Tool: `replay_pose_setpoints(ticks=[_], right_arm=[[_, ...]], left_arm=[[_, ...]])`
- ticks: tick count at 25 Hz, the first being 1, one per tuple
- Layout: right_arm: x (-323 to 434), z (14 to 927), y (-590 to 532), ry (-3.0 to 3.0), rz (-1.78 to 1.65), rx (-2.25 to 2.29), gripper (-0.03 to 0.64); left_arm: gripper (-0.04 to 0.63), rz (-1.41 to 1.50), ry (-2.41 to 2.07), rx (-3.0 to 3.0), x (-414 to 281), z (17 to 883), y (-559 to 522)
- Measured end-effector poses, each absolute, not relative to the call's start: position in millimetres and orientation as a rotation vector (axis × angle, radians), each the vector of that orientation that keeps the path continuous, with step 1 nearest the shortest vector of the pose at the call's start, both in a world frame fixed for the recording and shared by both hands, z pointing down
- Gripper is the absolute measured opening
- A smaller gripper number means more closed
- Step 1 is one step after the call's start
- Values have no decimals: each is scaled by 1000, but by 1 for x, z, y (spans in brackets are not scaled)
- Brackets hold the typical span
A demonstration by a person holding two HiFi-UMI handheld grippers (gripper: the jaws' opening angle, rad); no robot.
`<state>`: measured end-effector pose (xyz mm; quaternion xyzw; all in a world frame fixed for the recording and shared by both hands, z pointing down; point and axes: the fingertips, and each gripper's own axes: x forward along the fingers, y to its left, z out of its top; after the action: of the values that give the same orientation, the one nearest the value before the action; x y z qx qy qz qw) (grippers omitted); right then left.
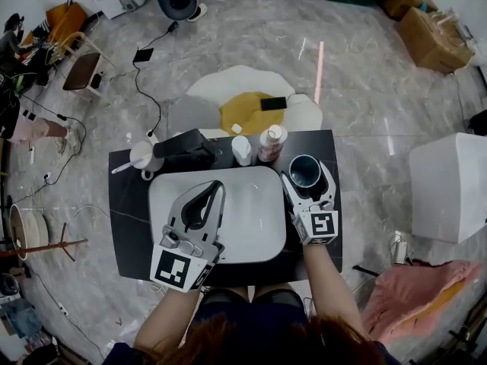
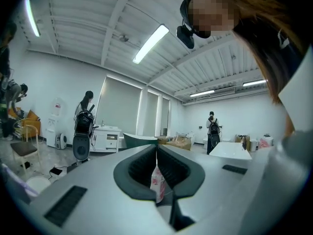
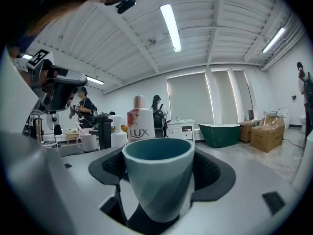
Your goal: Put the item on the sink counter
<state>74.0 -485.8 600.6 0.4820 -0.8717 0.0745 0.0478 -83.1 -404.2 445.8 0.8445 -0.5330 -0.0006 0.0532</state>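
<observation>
A teal cup (image 1: 305,170) is at the right rear of the black sink counter (image 1: 125,204), beside the white basin (image 1: 255,230). My right gripper (image 1: 307,176) is shut on the cup, one jaw on each side. In the right gripper view the cup (image 3: 157,185) fills the space between the jaws of the right gripper (image 3: 161,168). I cannot tell whether the cup's base touches the counter. My left gripper (image 1: 217,188) hovers over the basin's left half, shut and holding nothing. In its own view the left gripper (image 2: 156,153) shows only a thin slit between the pads.
Along the counter's back edge stand a LUX bottle (image 1: 270,143), a small white bottle (image 1: 241,150), a black faucet (image 1: 186,147) and a white mug (image 1: 141,157). A white box (image 1: 449,185) and a pink cloth (image 1: 411,291) lie on the floor to the right.
</observation>
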Motion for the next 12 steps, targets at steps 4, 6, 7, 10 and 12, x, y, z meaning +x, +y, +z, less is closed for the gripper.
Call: replay_pose_setpoints(ticks=[4,6,7,10,12], right_arm=[[73,601,-481,-2645,223,1459,437],[73,596,-479,-2657,240,1467,449],[74,592,-479,-2665,242,1474,451],[78,570,-478,-2697,225,1507,449],[86,548,-475,-2737,196,1551,439]], left_arm=[[24,28,-1621,2569,-84,447,-408],[23,31,-1622,2568,-86,446,-407],[23,29,-1623,2570,-86,445,-407],[25,0,-1636,2565,-87,437,-406],[23,-11,-1645,2568,-88,431,-404]])
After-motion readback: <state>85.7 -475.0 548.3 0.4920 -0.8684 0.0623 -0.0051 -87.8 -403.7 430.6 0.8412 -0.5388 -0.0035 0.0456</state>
